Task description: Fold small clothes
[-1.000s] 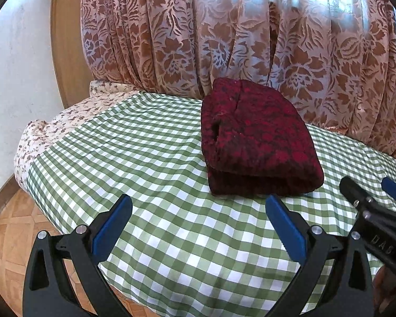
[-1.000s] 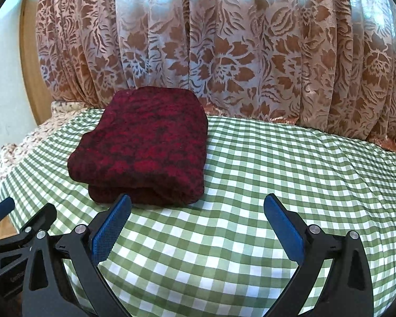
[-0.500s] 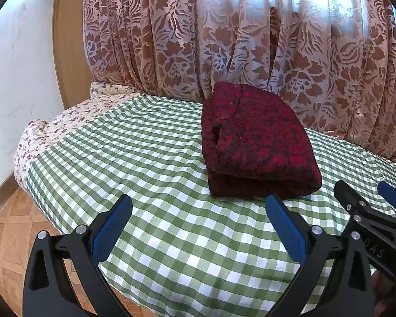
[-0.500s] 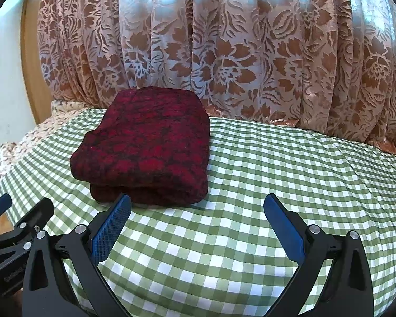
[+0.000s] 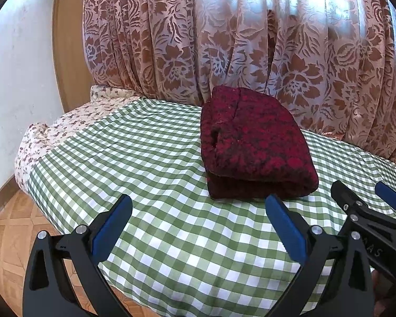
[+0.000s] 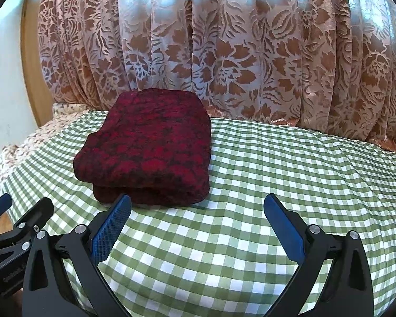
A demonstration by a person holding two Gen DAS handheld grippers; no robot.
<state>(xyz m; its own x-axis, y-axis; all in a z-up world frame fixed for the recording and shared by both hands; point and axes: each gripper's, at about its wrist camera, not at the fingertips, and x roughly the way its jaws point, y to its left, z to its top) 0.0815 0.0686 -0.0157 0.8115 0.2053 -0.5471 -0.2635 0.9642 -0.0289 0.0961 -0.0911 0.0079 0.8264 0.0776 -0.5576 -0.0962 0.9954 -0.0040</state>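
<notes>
A dark red patterned garment [image 5: 253, 145] lies folded into a thick rectangle on the green checked cloth [image 5: 150, 163]; the right wrist view shows the same garment [image 6: 150, 145] at centre left. My left gripper [image 5: 198, 214] hovers open over the cloth, just short of the garment's near edge, holding nothing. My right gripper [image 6: 198, 211] is open too, its left finger [image 6: 113, 222] close to the garment's near fold, apart from it. Each gripper shows in the other's view: the right one [image 5: 369, 198] at lower right, the left one [image 6: 21, 211] at lower left.
A floral lace curtain [image 6: 224, 52] hangs right behind the surface. A flowered sheet [image 5: 66, 124] covers the left end under the checked cloth. Parquet floor [image 5: 5, 232] and a white wall [image 5: 15, 92] lie to the left. Bare checked cloth [image 6: 303, 174] stretches right of the garment.
Both grippers have drawn back slightly and risen a little, still open. The folded garment has not moved.
</notes>
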